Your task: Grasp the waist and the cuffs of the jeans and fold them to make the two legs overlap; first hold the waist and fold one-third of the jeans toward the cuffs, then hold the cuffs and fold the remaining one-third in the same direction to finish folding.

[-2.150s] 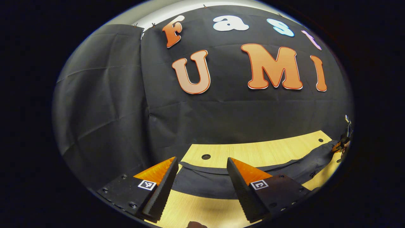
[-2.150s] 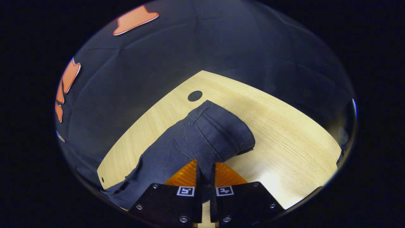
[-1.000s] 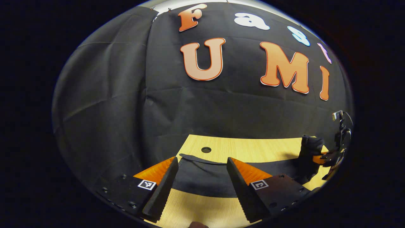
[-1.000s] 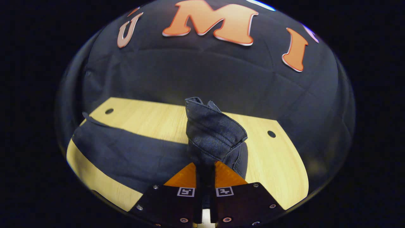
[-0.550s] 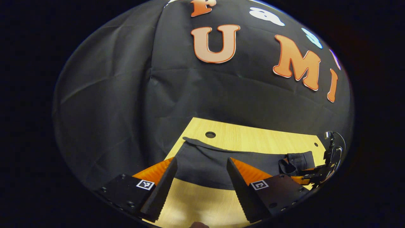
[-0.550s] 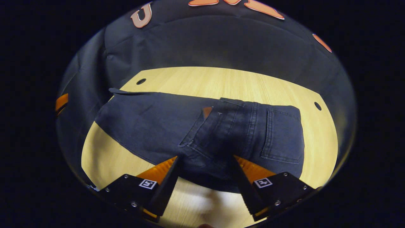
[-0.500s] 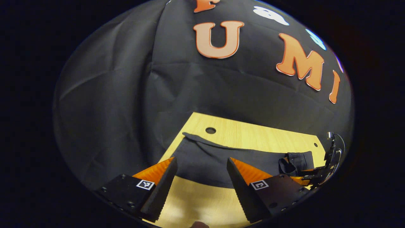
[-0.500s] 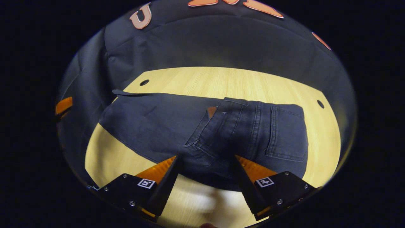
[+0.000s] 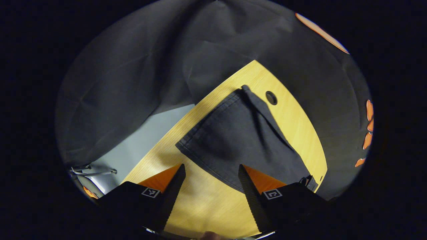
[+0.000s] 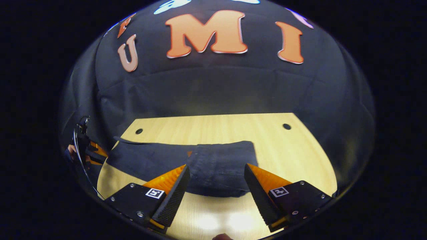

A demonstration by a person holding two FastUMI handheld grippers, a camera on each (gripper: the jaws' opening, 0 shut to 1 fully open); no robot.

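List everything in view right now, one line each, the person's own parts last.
jeans: one pair, dark blue-black, flat on the table, waist end folded over the legs
cuffs: leg ends stacked, dark, near the table's corner, ahead of the left gripper
table: one, light wood, holes near its far edge
cables: light grey, beyond the table's edge
left gripper: jaws apart, over bare table short of the cuffs
right gripper: jaws apart, near the folded waist end

Left tool hangs w/ fingers spread, holding nothing, above the wooden surface. Dark jeans lie flat ahead, cuff hem toward the surface's edge, near a round hole.
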